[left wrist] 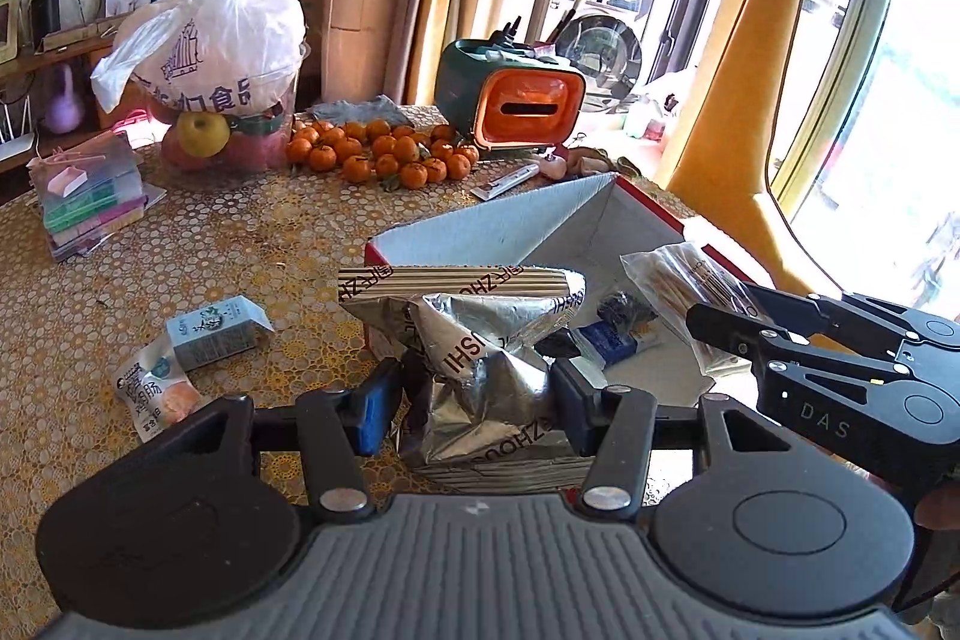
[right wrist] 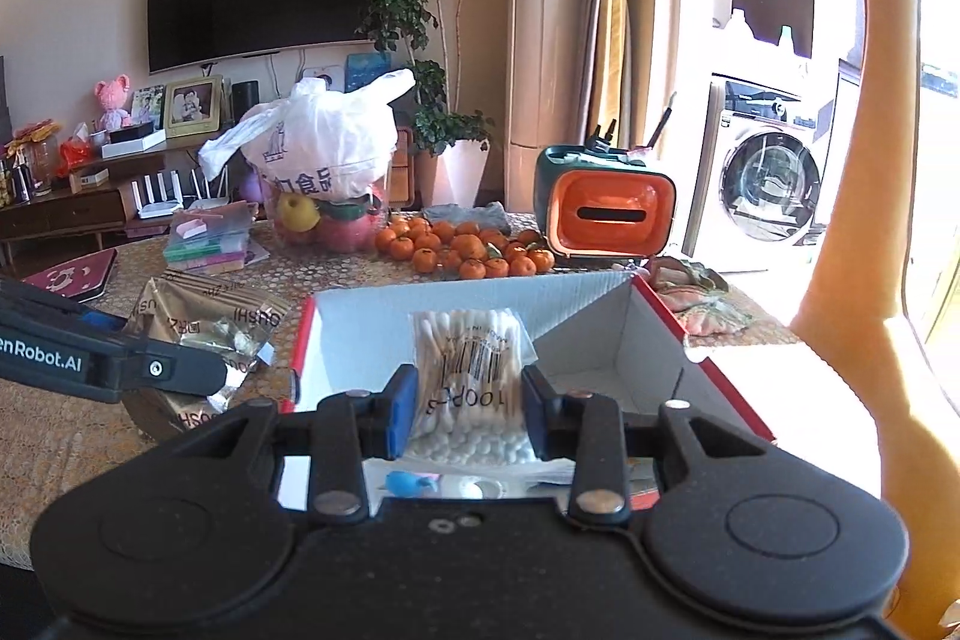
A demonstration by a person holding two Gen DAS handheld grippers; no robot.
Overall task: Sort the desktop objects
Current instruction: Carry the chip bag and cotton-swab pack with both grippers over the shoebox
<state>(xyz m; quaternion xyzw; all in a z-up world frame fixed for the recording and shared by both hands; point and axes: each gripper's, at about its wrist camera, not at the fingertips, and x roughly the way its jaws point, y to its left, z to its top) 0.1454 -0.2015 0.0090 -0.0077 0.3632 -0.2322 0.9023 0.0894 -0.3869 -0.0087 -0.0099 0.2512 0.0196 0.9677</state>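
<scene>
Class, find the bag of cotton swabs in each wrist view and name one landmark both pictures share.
Left wrist view: the bag of cotton swabs is right of centre, over the red-edged box, gripped by the right tongs.
Right wrist view: the bag is at centre, between the tongs' blue pads.
Shared landmark: the orange-fronted green case behind the tangerines.

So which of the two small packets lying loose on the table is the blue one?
The small blue carton with its flap open, farther from the left gripper; the other, a white sausage packet, shows orange.
</scene>
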